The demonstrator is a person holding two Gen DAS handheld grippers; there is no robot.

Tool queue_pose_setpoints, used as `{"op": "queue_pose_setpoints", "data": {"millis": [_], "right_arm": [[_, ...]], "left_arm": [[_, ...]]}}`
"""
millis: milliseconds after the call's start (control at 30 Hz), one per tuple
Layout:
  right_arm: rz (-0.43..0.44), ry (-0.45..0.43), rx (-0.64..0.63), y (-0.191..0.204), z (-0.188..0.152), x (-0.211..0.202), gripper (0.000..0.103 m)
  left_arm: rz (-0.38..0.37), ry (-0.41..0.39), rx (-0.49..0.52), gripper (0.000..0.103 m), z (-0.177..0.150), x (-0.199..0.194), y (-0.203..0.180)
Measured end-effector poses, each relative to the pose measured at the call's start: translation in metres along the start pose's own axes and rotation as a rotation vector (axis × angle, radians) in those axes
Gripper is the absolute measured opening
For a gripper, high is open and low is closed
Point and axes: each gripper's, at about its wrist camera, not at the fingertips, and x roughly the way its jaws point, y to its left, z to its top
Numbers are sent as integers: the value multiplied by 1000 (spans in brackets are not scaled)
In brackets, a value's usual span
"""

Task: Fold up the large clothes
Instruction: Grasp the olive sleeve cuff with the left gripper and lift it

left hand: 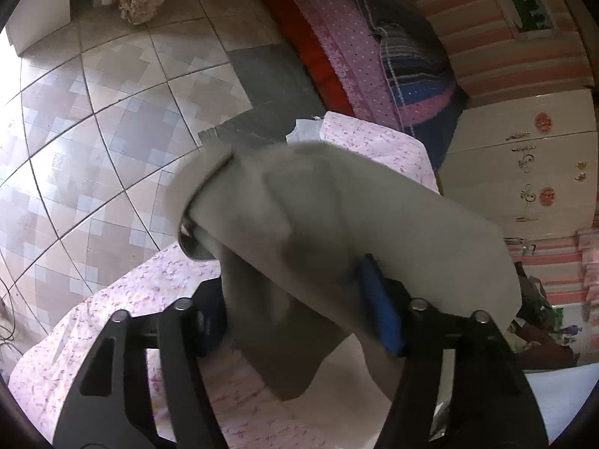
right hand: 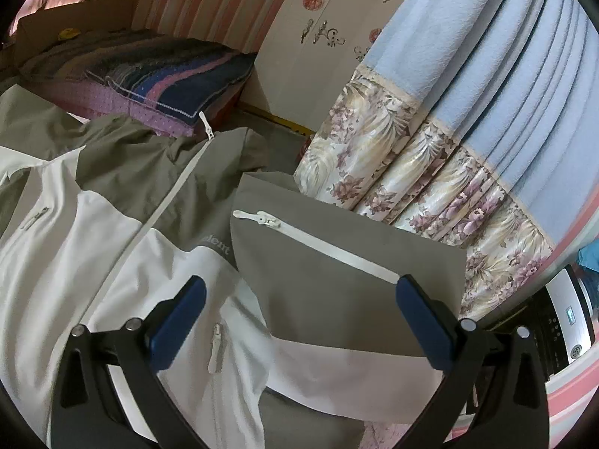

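Observation:
A large grey and white zip jacket point(right hand: 112, 232) lies spread on the bed, with a grey panel bearing a white zipper point(right hand: 329, 269) folded over its near side. My right gripper point(right hand: 299, 314) hovers just above that folded part, jaws wide, nothing between the blue pads point(right hand: 179, 318). In the left wrist view a grey sleeve point(left hand: 318, 217) of the jacket fills the gap between my left gripper's point(left hand: 292, 288) fingers. It touches the blue pad point(left hand: 382, 314) on the right and hides the left pad, and its cuff point(left hand: 194, 220) hangs beyond the tips.
The pink floral bedsheet point(left hand: 112, 318) reaches to the bed's edge, with tiled floor point(left hand: 93, 131) beyond. Another bed holds a striped blanket point(right hand: 168, 71). A white wardrobe point(left hand: 524, 172) stands at the back. Blue and floral curtains point(right hand: 449, 131) hang on the right.

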Motion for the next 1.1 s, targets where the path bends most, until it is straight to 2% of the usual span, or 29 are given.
{"op": "queue_pose_setpoints", "data": {"millis": [100, 167, 200, 333, 433, 500, 533, 600, 633, 667, 733, 833, 933, 1033, 1100], "right_arm": [[-13, -7, 0, -7, -4, -2, 101], [-22, -6, 5, -17, -7, -3, 101], [-25, -5, 7, -21, -9, -2, 101], [-21, -26, 26, -45, -16, -4, 101], [-39, -37, 42, -63, -22, 0, 101], [-72, -30, 56, -76, -26, 6, 101], [-100, -25, 58, -84, -28, 11, 101], [-153, -14, 41, -94, -30, 20, 101], [-176, -1, 25, -98, -31, 27, 101], [-189, 23, 7, -101, -32, 36, 101], [-177, 56, -5, -106, -33, 45, 101], [-180, 30, -3, -110, -37, 39, 101], [-194, -16, 18, -110, -41, 28, 101], [-210, -19, 28, -114, -41, 25, 101], [-205, -14, 52, -121, -40, 23, 101]], "left_arm": [[22, -43, 20, 42, -1, -6, -8], [16, -83, 35, 21, -6, -20, -15], [8, -104, 49, 16, -9, -29, -20], [73, -264, 191, 13, -32, -85, -67], [167, -429, 327, 13, -60, -137, -112], [261, -543, 436, 13, -87, -164, -141], [333, -609, 513, 13, -108, -173, -160], [423, -695, 627, 12, -141, -179, -184], [444, -729, 685, 12, -161, -182, -197], [424, -735, 742, 12, -182, -183, -210], [348, -695, 815, 12, -215, -181, -232], [201, -602, 927, 12, -275, -166, -277], [36, -466, 1018, 13, -334, -140, -315], [-155, -282, 1083, 13, -404, -99, -348], [-199, -180, 1133, 13, -454, -74, -357]]}}
